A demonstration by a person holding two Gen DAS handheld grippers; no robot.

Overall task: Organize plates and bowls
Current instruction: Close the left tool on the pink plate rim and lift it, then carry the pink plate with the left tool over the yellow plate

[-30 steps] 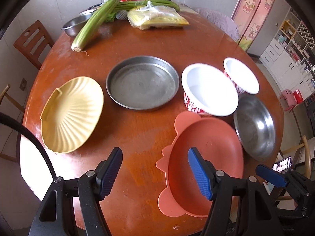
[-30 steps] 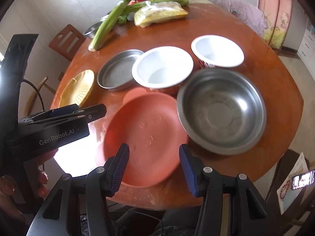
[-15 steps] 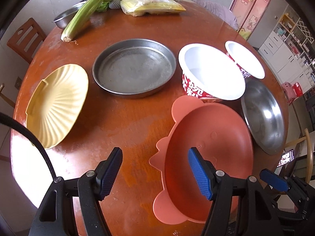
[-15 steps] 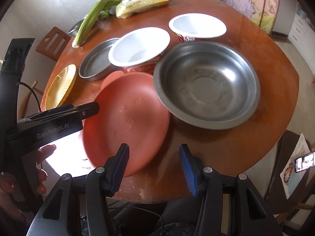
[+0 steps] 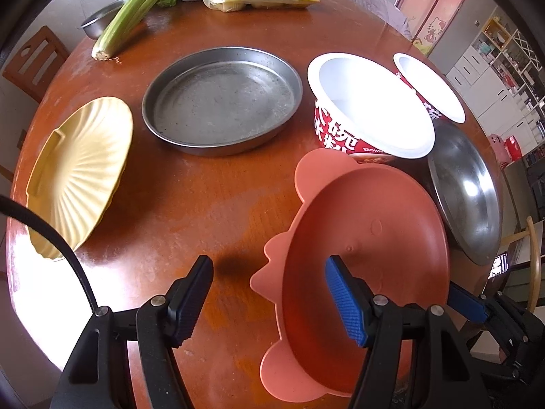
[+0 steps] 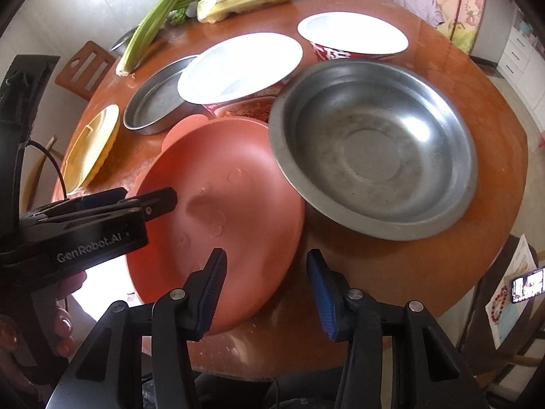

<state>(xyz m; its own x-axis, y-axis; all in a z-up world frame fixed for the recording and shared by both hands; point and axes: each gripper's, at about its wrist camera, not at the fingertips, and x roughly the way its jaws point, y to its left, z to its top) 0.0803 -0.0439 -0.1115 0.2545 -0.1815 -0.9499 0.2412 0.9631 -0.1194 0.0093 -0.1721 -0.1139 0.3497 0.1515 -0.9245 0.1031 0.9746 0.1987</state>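
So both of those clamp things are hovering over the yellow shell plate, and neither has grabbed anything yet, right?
Not quite. Both wrist views show the left gripper and right gripper over the salmon-pink plate, not the yellow shell plate, which lies apart. Neither has grabbed anything.

Coral plate (image 5: pixel 368 225), yellow ribbed plate (image 5: pixel 78 177)

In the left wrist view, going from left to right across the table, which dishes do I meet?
Yellow shell plate → flat metal pan → large white bowl → steel bowl.
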